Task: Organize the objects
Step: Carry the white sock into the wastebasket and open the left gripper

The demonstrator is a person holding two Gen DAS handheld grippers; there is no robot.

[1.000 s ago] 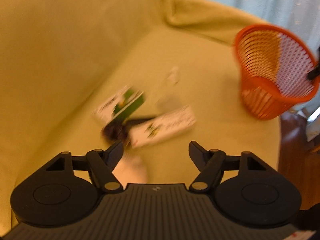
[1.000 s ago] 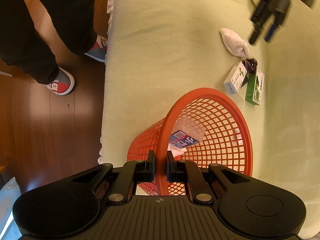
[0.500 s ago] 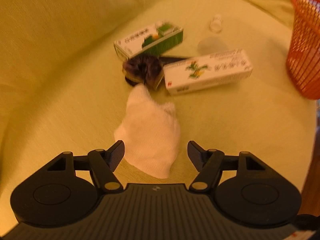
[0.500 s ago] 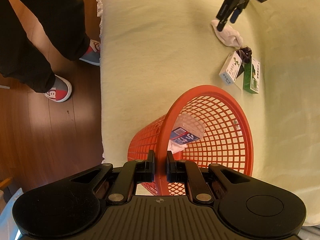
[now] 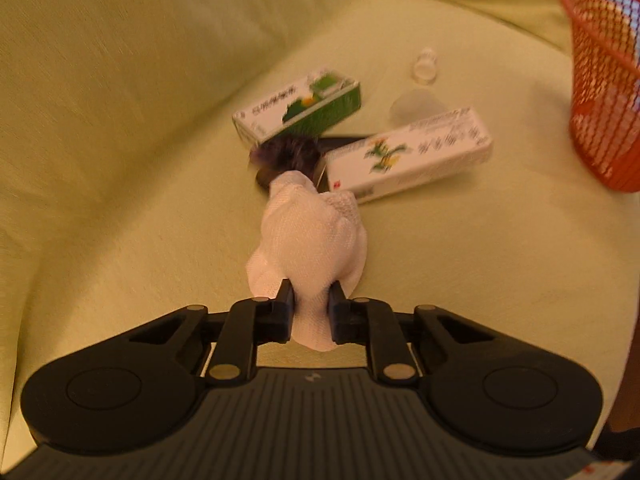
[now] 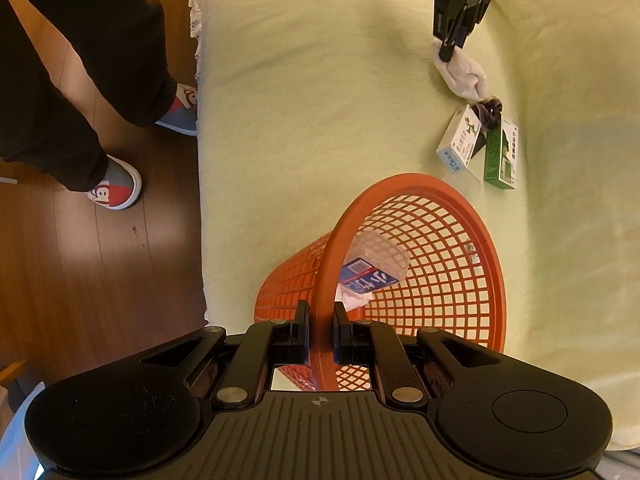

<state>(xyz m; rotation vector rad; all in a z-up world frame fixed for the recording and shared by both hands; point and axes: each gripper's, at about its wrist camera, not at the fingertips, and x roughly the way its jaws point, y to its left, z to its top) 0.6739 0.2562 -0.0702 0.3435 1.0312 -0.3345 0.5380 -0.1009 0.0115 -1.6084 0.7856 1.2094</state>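
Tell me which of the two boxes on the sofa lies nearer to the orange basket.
The white box with the yellow flower picture lies nearer to the orange basket. The other box, with a green side, lies farther away, close to the sofa back.

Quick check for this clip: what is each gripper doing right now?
Left gripper: shut on the white sock, which lies on the sofa.
Right gripper: shut on the rim of the orange mesh basket.
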